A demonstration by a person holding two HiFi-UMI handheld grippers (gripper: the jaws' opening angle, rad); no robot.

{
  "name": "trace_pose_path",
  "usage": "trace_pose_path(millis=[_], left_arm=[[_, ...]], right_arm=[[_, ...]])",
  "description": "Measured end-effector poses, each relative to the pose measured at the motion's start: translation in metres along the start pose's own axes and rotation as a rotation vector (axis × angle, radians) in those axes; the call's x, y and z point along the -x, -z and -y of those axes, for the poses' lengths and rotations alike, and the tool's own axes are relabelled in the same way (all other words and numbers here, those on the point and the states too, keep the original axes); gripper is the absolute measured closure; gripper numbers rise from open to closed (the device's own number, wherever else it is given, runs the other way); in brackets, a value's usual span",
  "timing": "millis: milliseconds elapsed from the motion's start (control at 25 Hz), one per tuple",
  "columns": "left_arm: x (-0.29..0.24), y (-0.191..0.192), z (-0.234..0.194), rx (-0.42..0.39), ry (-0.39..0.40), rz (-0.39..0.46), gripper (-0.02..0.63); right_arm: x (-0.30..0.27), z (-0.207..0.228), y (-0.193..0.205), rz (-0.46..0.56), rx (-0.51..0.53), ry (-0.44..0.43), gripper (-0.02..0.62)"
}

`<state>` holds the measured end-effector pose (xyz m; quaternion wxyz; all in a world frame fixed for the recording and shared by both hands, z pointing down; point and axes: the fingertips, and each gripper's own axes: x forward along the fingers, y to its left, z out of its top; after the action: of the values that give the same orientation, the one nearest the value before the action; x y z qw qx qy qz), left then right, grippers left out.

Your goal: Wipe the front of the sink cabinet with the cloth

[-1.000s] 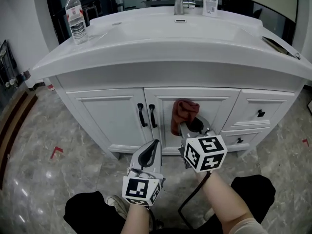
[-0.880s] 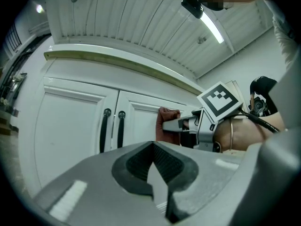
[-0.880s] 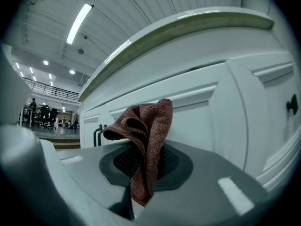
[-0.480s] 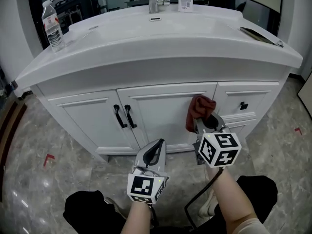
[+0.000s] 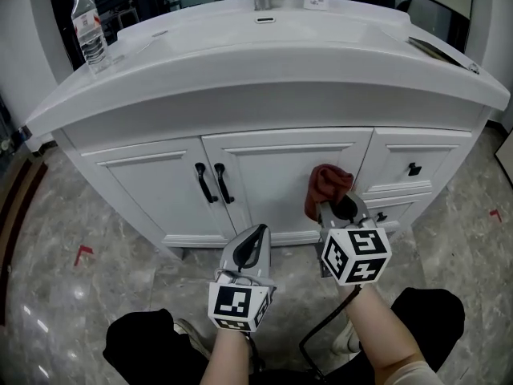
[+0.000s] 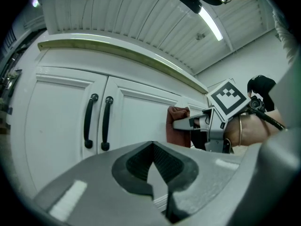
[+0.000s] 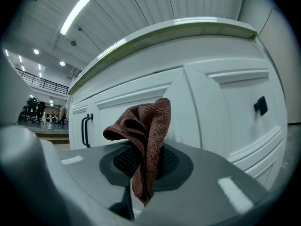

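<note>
Rust-brown cloth [image 5: 327,184] clamped in right gripper [image 5: 335,205], at the right edge of the sink cabinet's right door [image 5: 276,175]; probably touching, hard to confirm. Left gripper [image 5: 255,237] jaws together, nothing held, low beside it.

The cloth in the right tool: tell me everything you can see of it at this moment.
The cloth is a reddish-brown rag with a nubby weave, crumpled and folded over on itself. The right tool is shut on its lower part, so a bunched lobe stands above the jaws and a short tail pokes out below them. It appears to press against the right-hand cabinet door, near that door's right edge and beneath the countertop overhang.
</note>
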<state>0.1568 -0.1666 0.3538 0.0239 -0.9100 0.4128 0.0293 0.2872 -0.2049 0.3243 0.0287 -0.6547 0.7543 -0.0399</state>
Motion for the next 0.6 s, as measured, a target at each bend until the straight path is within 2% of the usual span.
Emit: trace_pose_path(millis=[320, 600], left_arm=[[0.03, 0.01, -0.052, -0.008, -0.083, -0.027, 0.606], [0.05, 0.015, -0.09, 0.002, -0.142, -0.028, 0.606]], right_arm=[[-0.04, -0.095, 0.048, -0.071, -0.035, -0.183, 0.514], [-0.065, -0.141, 0.081, -0.121, -0.094, -0.247, 0.514]])
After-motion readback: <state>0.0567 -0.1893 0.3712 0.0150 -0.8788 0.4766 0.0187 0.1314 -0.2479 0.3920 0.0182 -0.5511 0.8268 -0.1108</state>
